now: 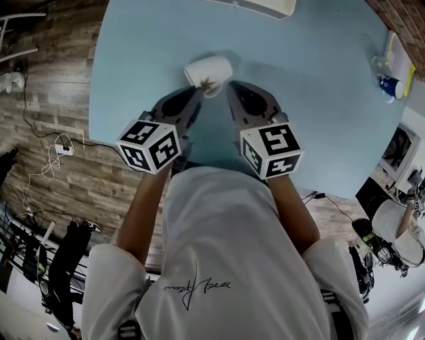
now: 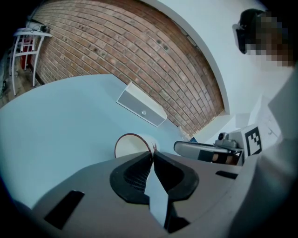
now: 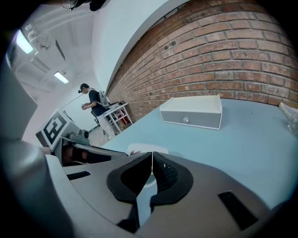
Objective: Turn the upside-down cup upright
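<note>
A white paper cup (image 1: 211,68) with a brown rim and a brown print lies tipped on its side on the light blue table (image 1: 319,106). Its mouth faces my left gripper (image 1: 198,93). In the left gripper view the open mouth of the cup (image 2: 130,145) shows just past the left gripper (image 2: 152,155), whose jaws are pinched together on the cup's rim. My right gripper (image 1: 230,87) sits close beside the cup on its right, shut with nothing in it. From the right gripper (image 3: 152,155) only a sliver of the cup (image 3: 139,149) shows behind the jaws.
A white drawer box (image 1: 259,5) stands at the table's far edge. A blue-and-white cup and other small things (image 1: 392,83) sit at the table's right edge. A person (image 3: 95,107) stands by a white rack in the background. Cables lie on the wooden floor (image 1: 53,156).
</note>
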